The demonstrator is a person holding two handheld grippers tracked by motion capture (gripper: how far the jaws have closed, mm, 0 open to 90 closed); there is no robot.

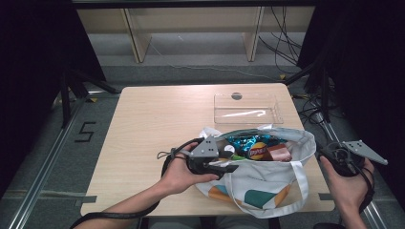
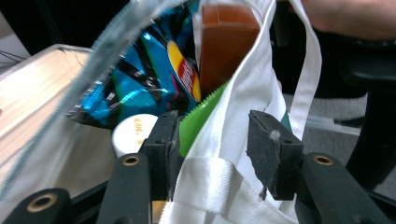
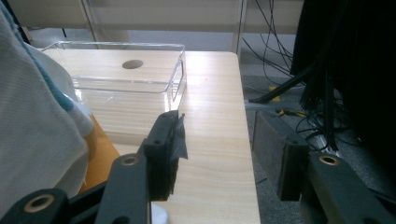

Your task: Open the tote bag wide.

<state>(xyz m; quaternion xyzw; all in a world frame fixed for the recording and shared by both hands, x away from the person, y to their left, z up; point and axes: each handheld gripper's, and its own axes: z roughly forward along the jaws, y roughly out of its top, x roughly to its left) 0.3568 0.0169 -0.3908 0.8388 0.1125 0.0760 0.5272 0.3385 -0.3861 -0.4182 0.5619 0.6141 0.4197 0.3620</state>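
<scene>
white canvas tote bag (image 1: 267, 179) lies lengthwise across bench (image 1: 153, 124), mouth facing away | left claw (image 1: 228, 168) straddles bag's near rim, not clamped | right claw (image 3: 224, 154) gapes empty

Tote bag (image 1: 267, 183) woven cloth (matt); chip bag (image 2: 140, 79) glossy foil; table (image 1: 157, 124) smooth wood.

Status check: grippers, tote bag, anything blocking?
Left gripper jaws straddle tote bag rim, not clamped. Right gripper open, empty. Bag holds chip packet, brown box. Nothing blocking.
</scene>
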